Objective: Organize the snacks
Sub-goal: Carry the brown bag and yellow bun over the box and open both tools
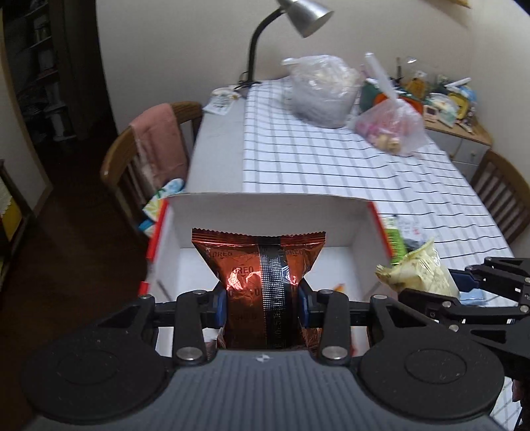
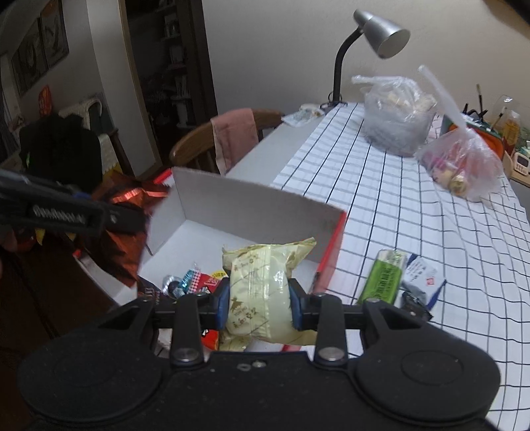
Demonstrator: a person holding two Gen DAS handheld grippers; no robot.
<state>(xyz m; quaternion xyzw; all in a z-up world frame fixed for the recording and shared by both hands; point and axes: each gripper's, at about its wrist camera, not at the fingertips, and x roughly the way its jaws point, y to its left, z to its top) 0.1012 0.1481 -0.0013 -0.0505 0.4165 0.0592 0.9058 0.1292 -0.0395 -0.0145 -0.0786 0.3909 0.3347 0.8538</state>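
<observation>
Gooseneck lamp (image 1: 299, 16), checked tablecloth (image 1: 331, 159)

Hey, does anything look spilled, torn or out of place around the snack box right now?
Nothing spilled or torn. A green packet and a white packet lie on the tablecloth outside the box.

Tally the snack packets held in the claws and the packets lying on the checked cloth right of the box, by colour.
Copper-red, in the left claw: 1, the Oreo packet
Pale yellow, in the right claw: 1, the yellow packet
Green, on the cloth: 1, the green packet
White and blue, on the cloth: 1, the white packet
Total: 4
</observation>
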